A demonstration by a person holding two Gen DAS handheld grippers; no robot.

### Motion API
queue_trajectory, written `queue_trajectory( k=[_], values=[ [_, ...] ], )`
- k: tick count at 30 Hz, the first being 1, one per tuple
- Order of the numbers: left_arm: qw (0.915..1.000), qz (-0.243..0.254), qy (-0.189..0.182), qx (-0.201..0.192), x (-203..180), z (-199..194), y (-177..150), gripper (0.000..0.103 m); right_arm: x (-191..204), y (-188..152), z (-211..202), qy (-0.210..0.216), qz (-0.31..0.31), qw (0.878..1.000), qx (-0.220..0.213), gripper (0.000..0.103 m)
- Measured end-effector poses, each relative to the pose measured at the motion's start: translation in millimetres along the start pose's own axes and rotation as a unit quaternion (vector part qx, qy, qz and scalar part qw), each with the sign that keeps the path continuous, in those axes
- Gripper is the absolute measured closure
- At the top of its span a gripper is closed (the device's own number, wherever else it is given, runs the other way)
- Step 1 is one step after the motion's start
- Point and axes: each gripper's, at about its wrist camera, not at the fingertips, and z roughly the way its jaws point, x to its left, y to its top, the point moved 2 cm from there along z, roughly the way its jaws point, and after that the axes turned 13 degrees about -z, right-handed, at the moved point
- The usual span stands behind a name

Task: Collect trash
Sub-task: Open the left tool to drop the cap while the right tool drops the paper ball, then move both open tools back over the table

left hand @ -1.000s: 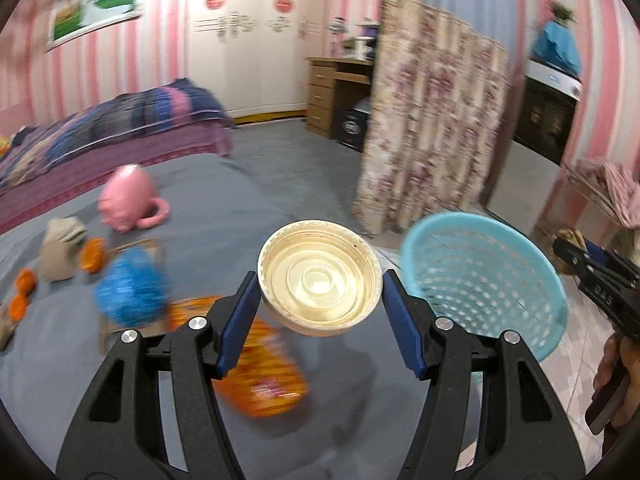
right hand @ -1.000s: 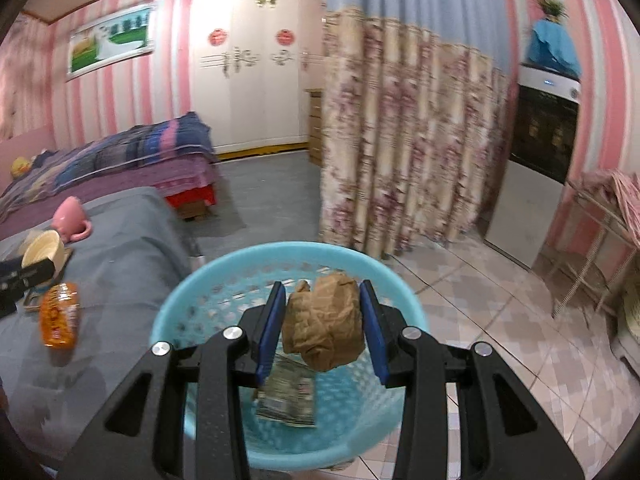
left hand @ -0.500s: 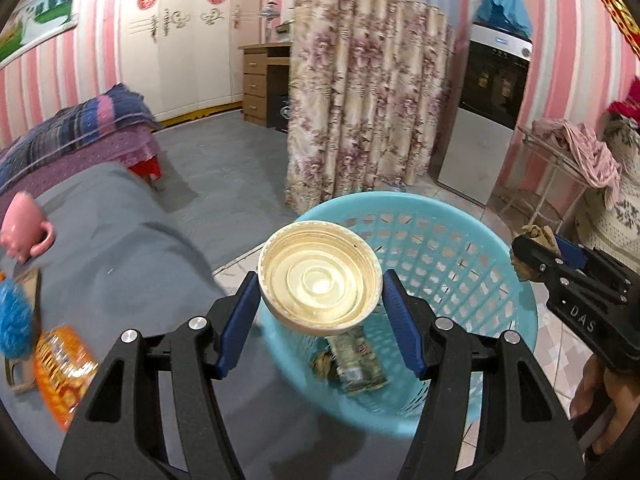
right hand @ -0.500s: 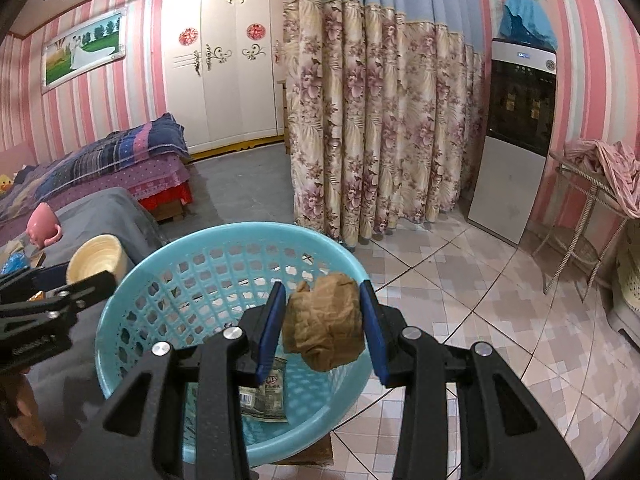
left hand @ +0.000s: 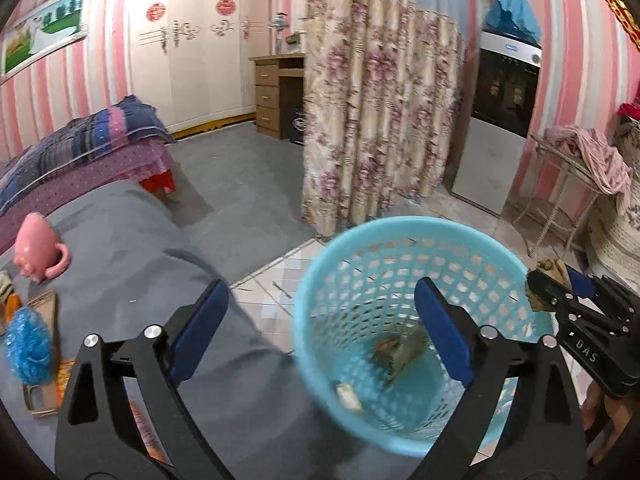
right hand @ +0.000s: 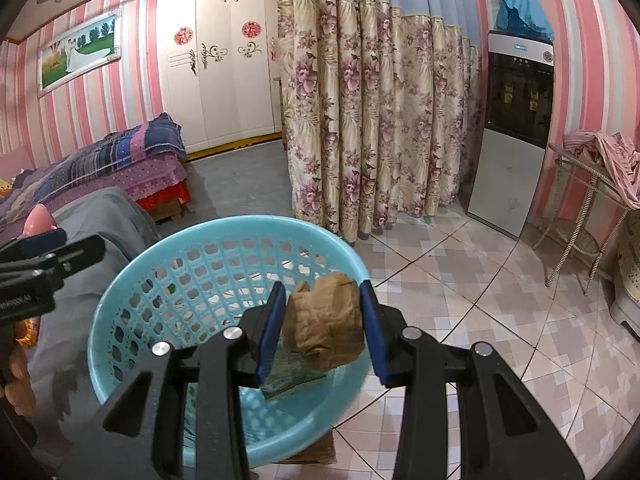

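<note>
The left gripper (left hand: 320, 334) is spread wide w/ nothing between its blue pads, hanging over the near rim of the blue basket (left hand: 400, 236), which sits on the tiled floor just beside the grey-covered bed (left hand: 132, 264). Inside the basket, blurred scraps of trash (left hand: 396, 354) lie at the bottom; exact items can't be made out. The right gripper (right hand: 322, 328) is pinching a crumpled brown paper wad (right hand: 324, 326) btwn its pads, held above the basket's rim on the right side, over a greenish wrapper (right hand: 288, 380) lying in the basket. On the bed, well apart from the basket: a pink mug (left hand: 38, 254), a blue scrubber (left hand: 28, 346) resting on a wooden board (left hand: 40, 312), and an orange packet (left hand: 64, 376) partly hidden behind the left gripper's arm. A floral curtain (right hand: 372, 128) hangs behind the basket.
</note>
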Motion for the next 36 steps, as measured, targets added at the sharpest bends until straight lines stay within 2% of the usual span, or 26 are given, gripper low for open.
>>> queue_trajectory(
  k=[7, 9, 10, 12, 16, 18, 28, 36],
  values=[
    [0.9991, -0.028, 0.031, -0.006, 39, -16, -2, 0.009, 28, 5, 11, 0.019, -0.002, 1.0, 0.001, 0.064],
    [0.9986, -0.028, 0.043, -0.011, 49, -23, -4, 0.009, 36, 7, 15, 0.021, 0.003, 1.0, 0.003, 0.061],
    [0.9983, -0.028, 0.049, -0.013, 54, -27, -6, 0.009, 39, 8, 16, 0.021, 0.007, 1.0, 0.003, 0.058],
    [0.9977, -0.031, 0.057, -0.017, 65, -34, -6, 0.009, 45, 9, 18, 0.023, 0.012, 1.0, 0.002, 0.029],
    [0.9961, -0.05, 0.069, -0.023, 87, -49, -4, 0.009, 53, 12, 15, 0.013, 0.008, 1.0, -0.005, 0.02],
    [0.9952, -0.06, 0.073, -0.026, 97, -56, -3, 0.009, 56, 13, 11, 0.008, 0.006, 1.0, -0.004, 0.012],
    [0.9881, -0.105, 0.104, -0.044, 154, -107, -11, 0.006, 96, 22, -15, 0.015, -0.032, 0.999, -0.012, 0.012],
    [0.9747, -0.134, 0.168, -0.062, 221, -158, -22, 0.006, 152, 39, -28, 0.059, -0.032, 0.998, -0.022, 0.008]
  ],
)
